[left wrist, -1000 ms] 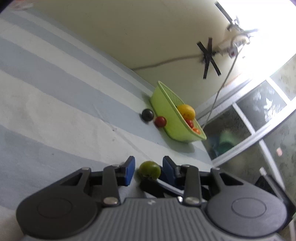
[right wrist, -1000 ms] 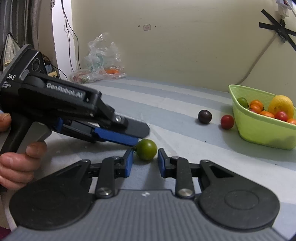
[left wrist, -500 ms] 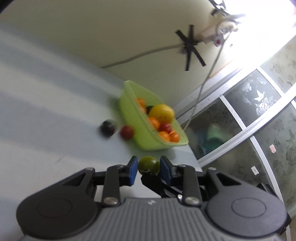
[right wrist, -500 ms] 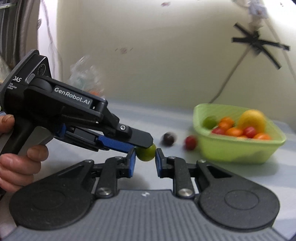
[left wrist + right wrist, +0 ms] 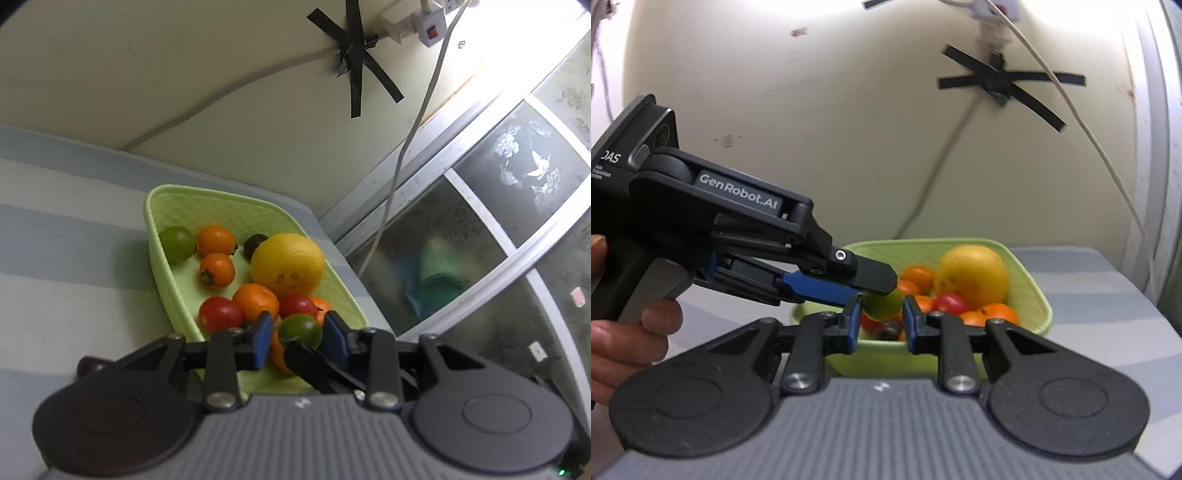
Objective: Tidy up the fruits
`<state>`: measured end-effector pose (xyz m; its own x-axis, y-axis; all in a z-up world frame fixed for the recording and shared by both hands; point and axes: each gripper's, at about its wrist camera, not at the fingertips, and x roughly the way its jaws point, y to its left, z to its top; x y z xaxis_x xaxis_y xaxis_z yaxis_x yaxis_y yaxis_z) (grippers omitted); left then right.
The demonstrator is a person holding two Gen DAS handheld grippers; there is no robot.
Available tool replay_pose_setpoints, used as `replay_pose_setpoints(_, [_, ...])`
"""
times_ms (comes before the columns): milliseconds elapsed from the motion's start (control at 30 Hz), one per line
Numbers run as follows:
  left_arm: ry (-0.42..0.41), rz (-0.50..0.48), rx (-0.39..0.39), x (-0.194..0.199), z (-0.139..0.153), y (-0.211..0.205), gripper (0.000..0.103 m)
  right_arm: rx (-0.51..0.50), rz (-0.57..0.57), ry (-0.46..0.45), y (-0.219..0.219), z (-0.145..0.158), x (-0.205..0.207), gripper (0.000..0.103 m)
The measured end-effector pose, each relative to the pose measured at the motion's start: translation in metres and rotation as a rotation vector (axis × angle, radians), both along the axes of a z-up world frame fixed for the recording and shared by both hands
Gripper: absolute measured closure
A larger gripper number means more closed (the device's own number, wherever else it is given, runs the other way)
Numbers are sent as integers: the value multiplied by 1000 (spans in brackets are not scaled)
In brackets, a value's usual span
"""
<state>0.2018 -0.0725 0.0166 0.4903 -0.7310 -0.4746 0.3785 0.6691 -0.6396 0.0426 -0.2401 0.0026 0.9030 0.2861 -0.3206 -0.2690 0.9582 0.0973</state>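
Closest to my lens, the right gripper (image 5: 882,317) has its blue pads pressed against both flanks of the green tomato (image 5: 882,304), so I read it as clamped on the fruit. The left gripper (image 5: 298,338) crosses in from the side and brackets the same tomato. Its own view shows thin slivers of gap at the pads, so I cannot tell whether it is truly gripping or only cradling. The tomato hangs in the air over the near end of the lime-green basket (image 5: 221,206), just above a red cherry tomato (image 5: 219,314) and a small orange (image 5: 256,301). To finish this step well, I judge I should lower both tools together until the tomato nearly rests on that pile. Then I would spread one pair of pads first and the other right after, so the fruit settles and does not drop or roll. I would steer for the open pocket on the near side, away from the big yellow citrus (image 5: 288,262), which could deflect it. A dark fruit (image 5: 90,365) waits on the striped cloth (image 5: 55,258) beside the basket's near corner, probably my next pick.
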Motion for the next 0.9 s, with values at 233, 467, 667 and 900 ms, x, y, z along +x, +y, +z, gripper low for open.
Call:
replay_pose_setpoints(233, [-38,64,-30,-7,8,25,58,46,-57,-52,-18,1,-7,55])
replay_pose_setpoints(467, [-33,188,-21,-42,-5,96,58,144,-96,-44,-32,-1,-14,59])
replay_pose_setpoints(667, [-46,228,78,-55,-23,116,49,221,-48,-7,-17,-2,-33,63])
replay_pose_setpoints(900, [-202,112,270,-46,-16,84,47,175,47,92,27,-14,-43,63])
